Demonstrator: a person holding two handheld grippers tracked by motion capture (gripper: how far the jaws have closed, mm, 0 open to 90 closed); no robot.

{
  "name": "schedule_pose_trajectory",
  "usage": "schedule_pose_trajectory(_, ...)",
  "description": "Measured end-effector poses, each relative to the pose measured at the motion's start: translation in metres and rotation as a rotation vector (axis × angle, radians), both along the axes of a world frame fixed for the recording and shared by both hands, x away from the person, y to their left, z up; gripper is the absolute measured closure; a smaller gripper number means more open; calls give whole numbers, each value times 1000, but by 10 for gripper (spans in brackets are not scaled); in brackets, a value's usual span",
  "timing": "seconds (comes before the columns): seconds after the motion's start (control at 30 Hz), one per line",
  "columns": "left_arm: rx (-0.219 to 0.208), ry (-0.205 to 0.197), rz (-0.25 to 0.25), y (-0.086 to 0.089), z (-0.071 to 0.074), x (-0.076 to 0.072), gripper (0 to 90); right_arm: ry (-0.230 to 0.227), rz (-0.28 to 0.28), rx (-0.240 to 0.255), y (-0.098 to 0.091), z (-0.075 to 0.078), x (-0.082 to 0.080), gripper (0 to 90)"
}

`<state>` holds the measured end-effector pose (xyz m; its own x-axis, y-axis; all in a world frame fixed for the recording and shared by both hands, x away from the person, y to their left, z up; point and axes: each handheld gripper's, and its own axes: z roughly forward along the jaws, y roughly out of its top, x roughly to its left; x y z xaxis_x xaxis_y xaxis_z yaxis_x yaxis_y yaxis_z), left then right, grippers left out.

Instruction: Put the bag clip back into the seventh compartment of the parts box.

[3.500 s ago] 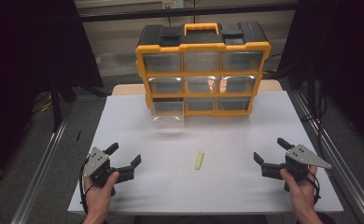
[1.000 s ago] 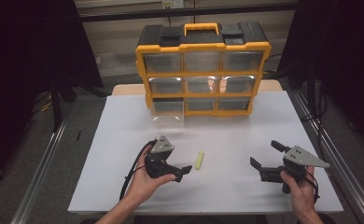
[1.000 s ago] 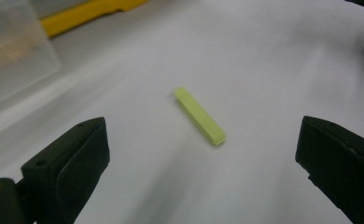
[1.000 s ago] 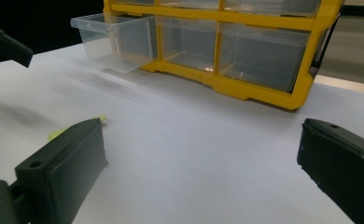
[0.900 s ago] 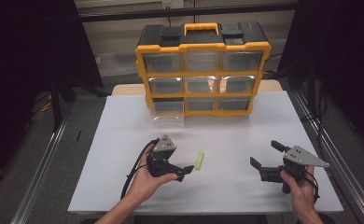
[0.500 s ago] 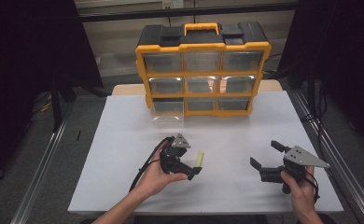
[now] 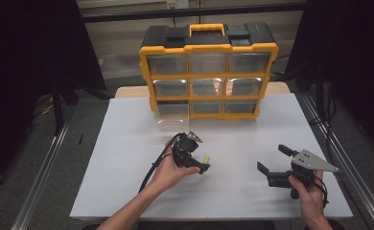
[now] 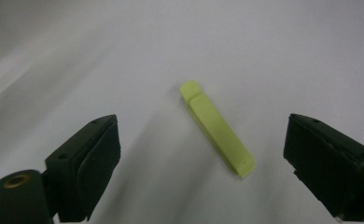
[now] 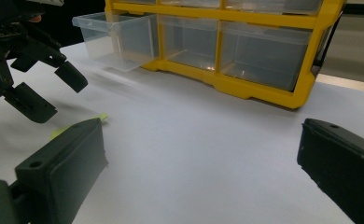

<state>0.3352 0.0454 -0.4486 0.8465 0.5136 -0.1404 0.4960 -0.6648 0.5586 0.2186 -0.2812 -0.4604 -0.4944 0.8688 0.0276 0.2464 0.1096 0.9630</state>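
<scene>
The left tongs (image 8: 203, 154) hang spread over the yellow-green clip (image 8: 216, 128), mid-bench — best lowered squarely astride it, then closed across its narrow width; the right tongs (image 7: 276, 165) wait apart.

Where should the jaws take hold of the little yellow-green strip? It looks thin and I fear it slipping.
Probably from above, closing across the narrow width at mid-length of the yellow-green strip. It lies flat on the white table, long and slim, with bare surface on both sides. The left gripper already straddles it, open.
</scene>
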Motion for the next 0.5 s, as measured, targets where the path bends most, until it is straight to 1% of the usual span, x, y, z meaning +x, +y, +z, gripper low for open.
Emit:
schedule_pose_trajectory(0.03,37,-1,-40,1,1,1,138,2,4,-1,0,0,0,7)
schedule_pose_trajectory(0.07,46,-11,-54,2,0,1,139,1,9,-6,0,0,0,7)
schedule_pose_trajectory(0.1,49,-2,-55,2,1,1,139,1,9,-6,0,0,0,7)
schedule_pose_trajectory(0.13,63,-3,-65,3,0,3,149,2,10,-5,0,0,0,7)
schedule_pose_trajectory(0.17,47,4,-42,1,-1,2,157,2,15,-7,0,0,-1,7)
schedule_pose_trajectory(0.2,68,8,-61,1,-1,4,170,2,16,-9,1,0,-1,7)
schedule_pose_trajectory(0.23,71,13,-54,-1,-3,4,197,6,15,-9,1,0,0,7)
schedule_pose_trajectory(0.27,86,19,-68,-3,-4,4,197,6,15,-9,1,0,0,7)
schedule_pose_trajectory(0.3,79,28,-50,-5,-5,3,265,4,15,-10,1,-1,0,7)
schedule_pose_trajectory(0.33,87,26,-41,-9,-7,3,293,2,14,-10,1,-1,0,7)
schedule_pose_trajectory(0.37,87,26,-41,-9,-7,3,282,2,14,-10,1,-1,0,7)
schedule_pose_trajectory(0.4,97,36,-58,-11,-8,4,297,2,15,-11,1,-1,0,7)
schedule_pose_trajectory(0.43,92,38,-53,-13,-10,3,297,2,15,-11,1,-1,0,7)
schedule_pose_trajectory(0.47,95,43,-51,-15,-11,3,315,5,16,-9,1,-1,0,7)
schedule_pose_trajectory(0.5,110,41,-54,-15,-11,3,325,6,17,-10,1,-1,0,7)
